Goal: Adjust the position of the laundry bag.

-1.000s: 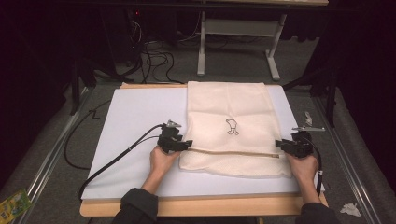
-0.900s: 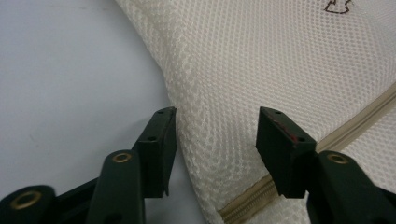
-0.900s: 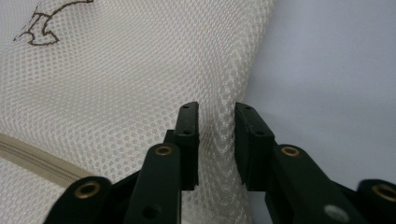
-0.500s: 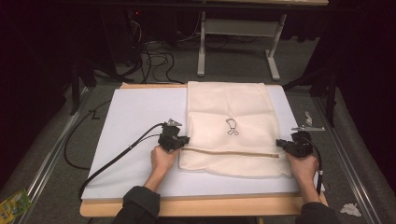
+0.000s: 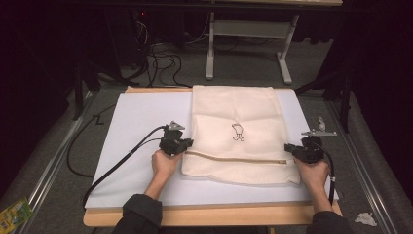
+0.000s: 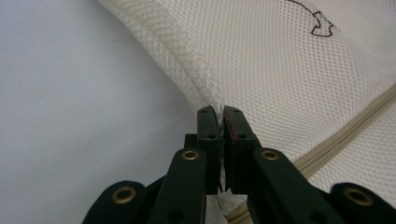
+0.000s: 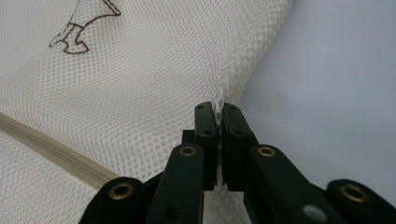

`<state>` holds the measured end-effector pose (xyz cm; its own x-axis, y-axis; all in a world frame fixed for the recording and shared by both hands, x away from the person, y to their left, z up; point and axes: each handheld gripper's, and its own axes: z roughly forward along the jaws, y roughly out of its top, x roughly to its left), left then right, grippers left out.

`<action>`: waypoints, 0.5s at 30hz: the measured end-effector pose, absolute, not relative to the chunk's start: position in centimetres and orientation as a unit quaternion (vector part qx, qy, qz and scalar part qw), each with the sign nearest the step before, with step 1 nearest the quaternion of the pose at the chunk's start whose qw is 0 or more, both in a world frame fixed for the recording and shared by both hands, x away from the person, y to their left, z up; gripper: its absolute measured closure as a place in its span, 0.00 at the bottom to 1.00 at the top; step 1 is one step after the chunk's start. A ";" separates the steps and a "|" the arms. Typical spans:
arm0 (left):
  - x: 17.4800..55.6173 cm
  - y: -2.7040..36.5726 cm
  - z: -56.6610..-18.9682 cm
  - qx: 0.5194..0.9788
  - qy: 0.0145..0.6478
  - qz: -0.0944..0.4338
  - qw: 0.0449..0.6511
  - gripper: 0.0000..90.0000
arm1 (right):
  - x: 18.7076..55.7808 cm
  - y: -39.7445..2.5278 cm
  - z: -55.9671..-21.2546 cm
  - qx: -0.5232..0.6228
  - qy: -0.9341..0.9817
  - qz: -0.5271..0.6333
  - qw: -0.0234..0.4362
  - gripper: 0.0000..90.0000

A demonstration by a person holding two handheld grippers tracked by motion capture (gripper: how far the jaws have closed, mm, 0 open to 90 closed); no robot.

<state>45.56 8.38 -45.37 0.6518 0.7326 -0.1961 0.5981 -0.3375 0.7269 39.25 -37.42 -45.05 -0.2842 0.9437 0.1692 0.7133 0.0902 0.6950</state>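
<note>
A cream mesh bag (image 5: 237,130) with a small brown drawing (image 5: 237,131) and a zip (image 5: 234,159) lies flat on the white board (image 5: 141,122). My left gripper (image 5: 187,145) is shut on the bag's left edge beside the zip's end; the mesh (image 6: 261,60) is pinched between its jaws (image 6: 220,114). My right gripper (image 5: 288,148) is shut on the bag's right edge at the zip's other end, a fold of mesh (image 7: 154,79) caught between its jaws (image 7: 218,109). The zip (image 7: 51,149) runs straight between both grippers.
The white board sits on a wooden table (image 5: 214,217). Black cables (image 5: 122,163) trail from the left gripper across the board. A table frame (image 5: 248,44) and cables stand on the grey floor behind. A small metal piece (image 5: 319,131) lies beside the right gripper.
Both grippers have shifted slightly away from me with the bag's edges in them; the zip line lies a little straighter.
</note>
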 end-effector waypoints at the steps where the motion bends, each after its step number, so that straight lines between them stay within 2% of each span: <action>1: 45.5 8.7 -45.3 0.812 0.411 0.086 0.406 0.97 | 39.3 -37.3 -45.0 0.573 0.720 0.354 0.164 0.98; 15: 44.6 11.4 -44.4 0.808 0.413 0.101 0.408 0.97 | 39.2 -35.0 -44.6 0.551 0.731 0.374 0.153 0.98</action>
